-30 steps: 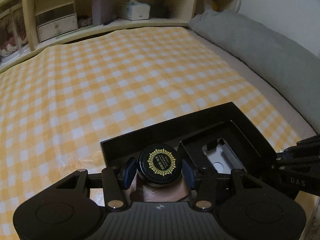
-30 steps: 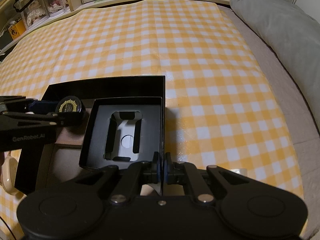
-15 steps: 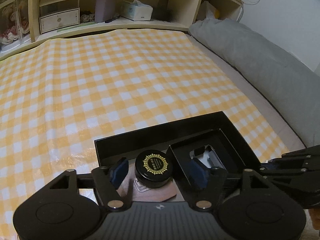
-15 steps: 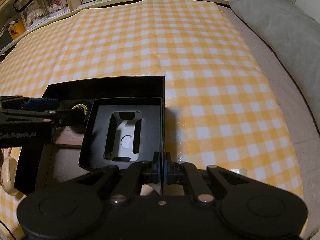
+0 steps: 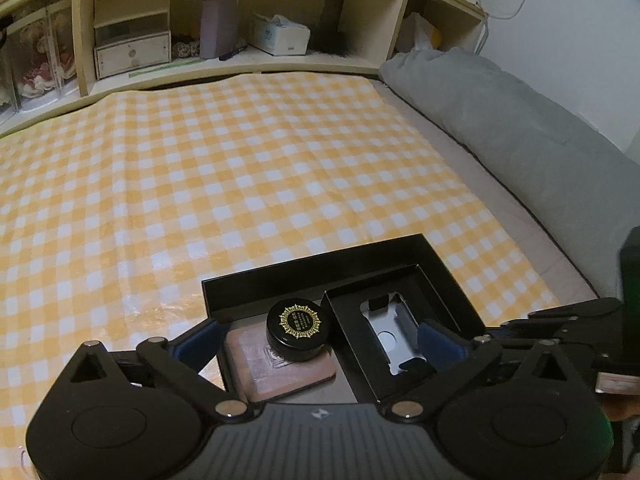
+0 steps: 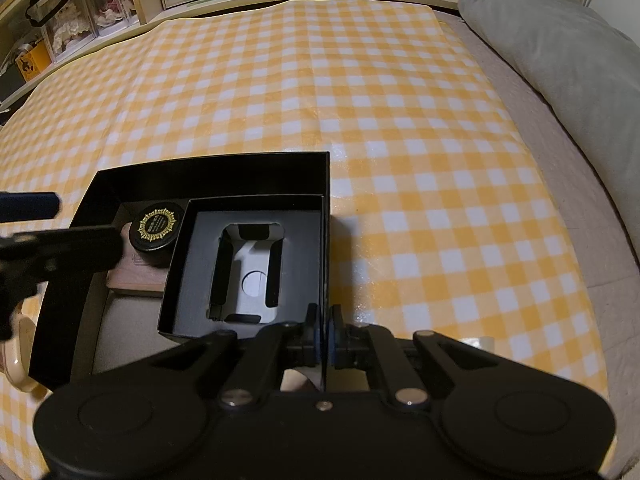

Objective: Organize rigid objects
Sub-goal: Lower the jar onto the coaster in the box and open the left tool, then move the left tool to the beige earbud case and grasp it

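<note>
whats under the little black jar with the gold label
The black jar stands on a flat reddish-brown slab inside the big black box. A small clear piece shows at the jar's base. What lies beneath the slab is hidden.

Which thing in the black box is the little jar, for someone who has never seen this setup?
On the yellow checked cloth lies a large open black box, its right wall pinched by the right gripper. In its left part, beside the smaller black tray, a round black jar stands on a brown slab. Only it has a gold sunburst lid.
</note>
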Available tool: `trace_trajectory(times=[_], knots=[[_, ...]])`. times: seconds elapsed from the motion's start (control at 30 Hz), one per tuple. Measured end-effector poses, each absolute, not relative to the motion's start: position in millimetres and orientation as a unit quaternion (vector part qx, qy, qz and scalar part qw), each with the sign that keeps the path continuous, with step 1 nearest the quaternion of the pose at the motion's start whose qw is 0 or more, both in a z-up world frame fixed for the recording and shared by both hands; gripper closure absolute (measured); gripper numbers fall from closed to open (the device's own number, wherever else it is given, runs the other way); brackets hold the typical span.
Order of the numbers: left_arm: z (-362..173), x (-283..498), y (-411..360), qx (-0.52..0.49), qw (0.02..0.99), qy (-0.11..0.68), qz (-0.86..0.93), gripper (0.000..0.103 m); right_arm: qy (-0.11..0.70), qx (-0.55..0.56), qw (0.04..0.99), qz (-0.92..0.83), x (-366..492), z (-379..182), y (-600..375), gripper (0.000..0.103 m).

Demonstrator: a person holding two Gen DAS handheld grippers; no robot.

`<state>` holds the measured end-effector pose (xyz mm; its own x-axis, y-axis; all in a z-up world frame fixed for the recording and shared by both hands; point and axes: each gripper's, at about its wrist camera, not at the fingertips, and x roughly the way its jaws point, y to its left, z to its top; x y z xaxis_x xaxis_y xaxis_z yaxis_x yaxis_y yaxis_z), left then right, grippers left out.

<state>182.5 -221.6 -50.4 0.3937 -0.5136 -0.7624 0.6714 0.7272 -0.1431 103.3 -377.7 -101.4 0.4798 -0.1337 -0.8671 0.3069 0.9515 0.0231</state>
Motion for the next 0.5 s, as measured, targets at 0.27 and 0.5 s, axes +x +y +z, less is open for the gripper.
trace_trajectory(times=[0.27,0.5], knots=[[-21,169,-194,0.096,0.844,0.399,-0.345,0.0,0.493,0.087,0.856,-0.129,103,-101,-378,0.098],[0,168,-143,0.062,0.861,0.389,-0.321,0.0,0.494,0.085,0.856,-0.129,103,-102,-377,0.098]])
